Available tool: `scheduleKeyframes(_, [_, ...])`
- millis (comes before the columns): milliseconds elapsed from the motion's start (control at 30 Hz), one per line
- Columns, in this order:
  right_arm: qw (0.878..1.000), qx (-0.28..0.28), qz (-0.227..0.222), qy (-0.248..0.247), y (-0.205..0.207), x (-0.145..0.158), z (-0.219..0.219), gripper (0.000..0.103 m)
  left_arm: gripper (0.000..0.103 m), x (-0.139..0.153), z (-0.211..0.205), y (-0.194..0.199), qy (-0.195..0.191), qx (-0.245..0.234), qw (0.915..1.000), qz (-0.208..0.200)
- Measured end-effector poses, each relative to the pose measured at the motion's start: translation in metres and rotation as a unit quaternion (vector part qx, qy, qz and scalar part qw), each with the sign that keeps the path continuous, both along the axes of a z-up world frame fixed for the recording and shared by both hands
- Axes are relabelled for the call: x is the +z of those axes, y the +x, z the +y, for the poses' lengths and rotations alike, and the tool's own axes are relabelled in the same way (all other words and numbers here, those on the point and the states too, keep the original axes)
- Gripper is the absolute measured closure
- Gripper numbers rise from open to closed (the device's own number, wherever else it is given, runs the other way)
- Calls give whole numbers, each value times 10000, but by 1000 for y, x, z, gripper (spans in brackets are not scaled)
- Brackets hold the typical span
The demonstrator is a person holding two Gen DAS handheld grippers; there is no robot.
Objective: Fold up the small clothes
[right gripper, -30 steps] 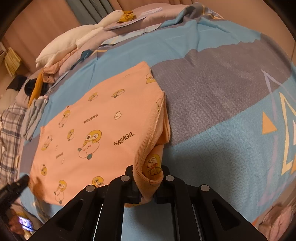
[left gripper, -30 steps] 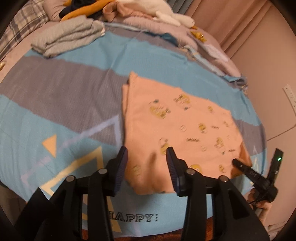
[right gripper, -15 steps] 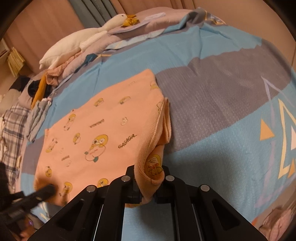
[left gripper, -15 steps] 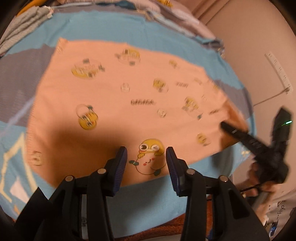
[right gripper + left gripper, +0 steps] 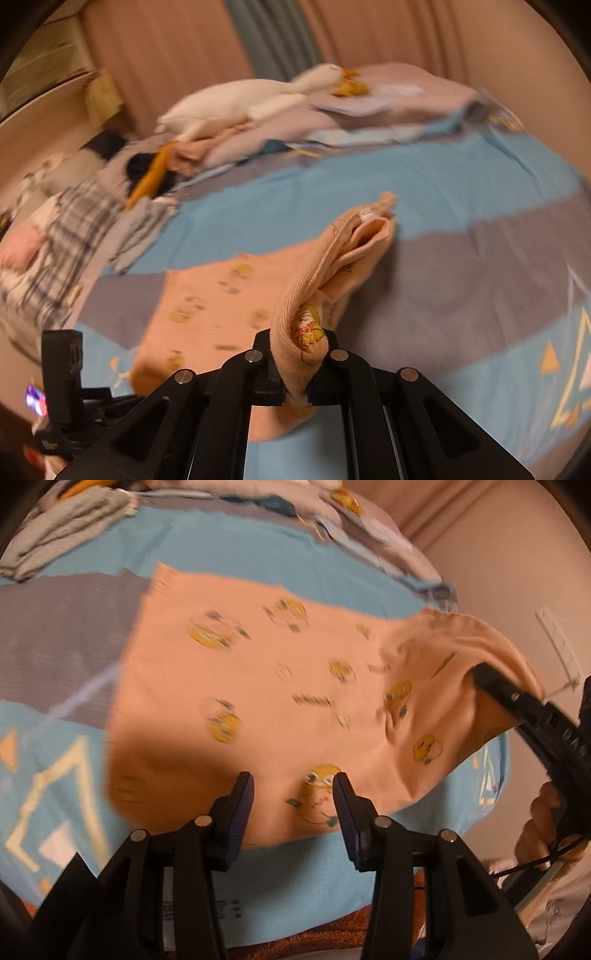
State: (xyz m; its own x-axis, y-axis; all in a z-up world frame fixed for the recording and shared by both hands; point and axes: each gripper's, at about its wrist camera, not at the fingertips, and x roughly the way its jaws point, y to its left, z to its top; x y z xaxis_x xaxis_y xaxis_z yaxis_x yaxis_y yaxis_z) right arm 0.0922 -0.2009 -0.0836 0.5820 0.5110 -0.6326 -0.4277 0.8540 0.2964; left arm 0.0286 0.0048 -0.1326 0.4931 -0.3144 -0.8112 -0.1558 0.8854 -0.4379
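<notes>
We see the peach shirt [image 5: 280, 686] lying on the bed [image 5: 236, 554], spread over the blue and grey cover. Our right tongs [image 5: 298, 373] are clamped on one corner of it, and that corner is lifted off the cover, the cloth rising in a fold toward the tongs. Our left tongs [image 5: 291, 805] stand apart over the shirt's near edge, with nothing gripped between them; whether they touch the cloth we cannot quite tell, as the view is blurred.

At the far side of the bed lie a grey folded pile [image 5: 62, 528], a plaid cloth [image 5: 62, 236], a white plush goose [image 5: 251, 96] and rumpled bedding [image 5: 388, 96], all well apart from the shirt. Between them and the shirt the cover is bare. The right side of the bed runs near a wall [image 5: 517, 572]. The shirt's near edge lies just inside the bed's near edge.
</notes>
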Motion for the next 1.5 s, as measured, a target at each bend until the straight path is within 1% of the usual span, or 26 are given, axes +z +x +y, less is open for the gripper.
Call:
scheduleKeyframes(100, [9992,385,-80,-27,-4,3,25,95,59,16,27,-11,32,384,9991,-180])
scheduleKeyframes(200, [9968,779,-103,-114,-11,1,50,95,58,25,52,-22,175,786,9963,-297])
scheduleKeyframes(267, [9951,973,-73,-171,-15,-2,64,95,57,27,64,-28,231,992,9943,-302])
scheduleKeyframes(367, [9917,1257,43,-285,-19,-11,83,95,57,26,80,-34,179,1251,9916,-263])
scheduleKeyframes(467, [9867,1538,245,-467,-25,-27,101,95,57,22,85,-36,176,1370,9902,-196])
scheduleKeyframes(533, [9836,1656,390,-596,-27,-37,111,95,57,20,89,-37,169,1394,9900,-154])
scheduleKeyframes(667, [9794,1699,580,-926,-29,-59,122,95,57,19,90,-36,110,1378,9903,-125])
scheduleKeyframes(867, [9801,1730,363,-899,-33,-41,125,95,55,22,93,-38,76,1349,9906,-207])
scheduleKeyframes(933, [9792,1738,373,-978,-33,-44,129,95,54,21,93,-38,56,1328,9909,-204])
scheduleKeyframes(1000, [9774,1726,526,-1104,-29,-56,135,95,53,21,93,-37,40,1307,9912,-188])
scheduleKeyframes(1067, [9759,1713,626,-1198,-27,-67,139,95,52,21,93,-36,-6,1256,9919,-194])
scheduleKeyframes(1100, [9760,1702,645,-1197,-27,-70,139,95,49,21,93,-35,-31,1233,9922,-200])
scheduleKeyframes(1233, [9771,1716,714,-1033,-27,-64,128,95,40,28,91,-29,-149,1107,9933,-306])
scheduleKeyframes(1300, [9770,1731,823,-930,-28,-59,118,93,36,32,89,-24,-250,1018,9937,-398])
scheduleKeyframes(1333, [9775,1731,841,-860,-29,-56,113,89,33,34,88,-22,-301,964,9939,-444])
scheduleKeyframes(1400, [9792,1713,796,-745,-33,-49,101,77,30,38,84,-17,-363,856,9943,-518])
scheduleKeyframes(1433, [9803,1695,714,-714,-36,-44,95,63,28,40,81,-12,-384,782,9946,-558])
scheduleKeyframes(1467, [9818,1656,621,-692,-40,-40,89,52,28,40,78,-8,-393,702,9951,-581])
scheduleKeyframes(1500, [9832,1605,539,-681,-42,-36,82,51,27,39,76,-4,-412,623,9955,-589])
